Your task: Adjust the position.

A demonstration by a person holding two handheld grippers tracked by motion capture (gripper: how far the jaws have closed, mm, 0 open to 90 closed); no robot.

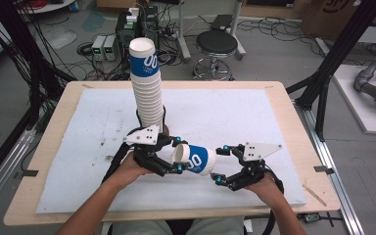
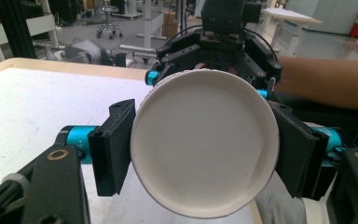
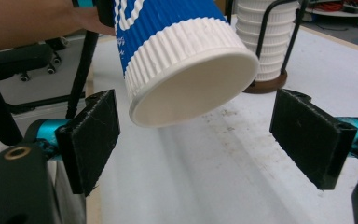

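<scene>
Stacking paper cups calls for care: table (image 1: 274,117), tall cup stack (image 1: 146,83), then the single cup (image 1: 196,159) held sideways above the mat, clamped by the left gripper (image 1: 172,155); right gripper (image 1: 219,165) gapes wide, clear of its base.

A paper cup (image 1: 195,159) lies sideways above the white mat (image 1: 254,122), between the left gripper (image 1: 176,155) and right gripper (image 1: 219,165). Behind them stands a tall cup stack (image 1: 147,88) on the mat.

Lab: floor cables (image 1: 103,68), electronics boxes (image 1: 105,47), stool (image 1: 217,44).
</scene>
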